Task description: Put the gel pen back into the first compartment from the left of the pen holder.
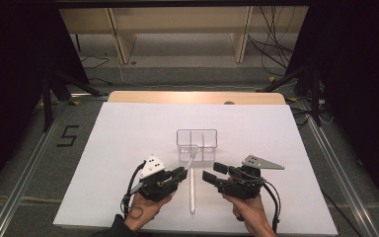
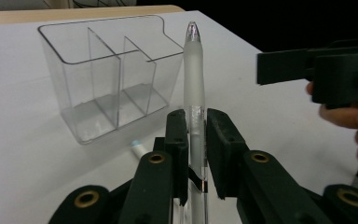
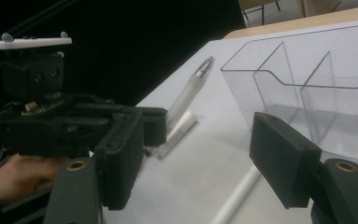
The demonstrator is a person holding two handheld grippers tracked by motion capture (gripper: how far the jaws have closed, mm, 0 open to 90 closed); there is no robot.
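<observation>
A clear plastic organizer [image 1: 196, 144] with three compartments stands mid-table, and it is empty in the left gripper view [image 2: 107, 79]. My left gripper [image 1: 182, 173] is shut on a frosted pen [image 2: 194, 79], whose silver tip points up toward the organizer's near wall. From the right gripper view the same pen [image 3: 191, 91] sticks out of the left gripper [image 3: 151, 126]. My right gripper [image 1: 215, 172] is open just right of it, with nothing between the pads [image 3: 193, 133]. A second white pen [image 1: 192, 190] lies flat on the table between the two hands.
The white table sheet [image 1: 128, 138] has bare room on both sides of the organizer. A wooden strip [image 1: 197, 97] borders its far edge. The right gripper's jaw [image 2: 279, 67] reaches in close beside the held pen. A short white piece [image 3: 177, 133] lies under the left gripper.
</observation>
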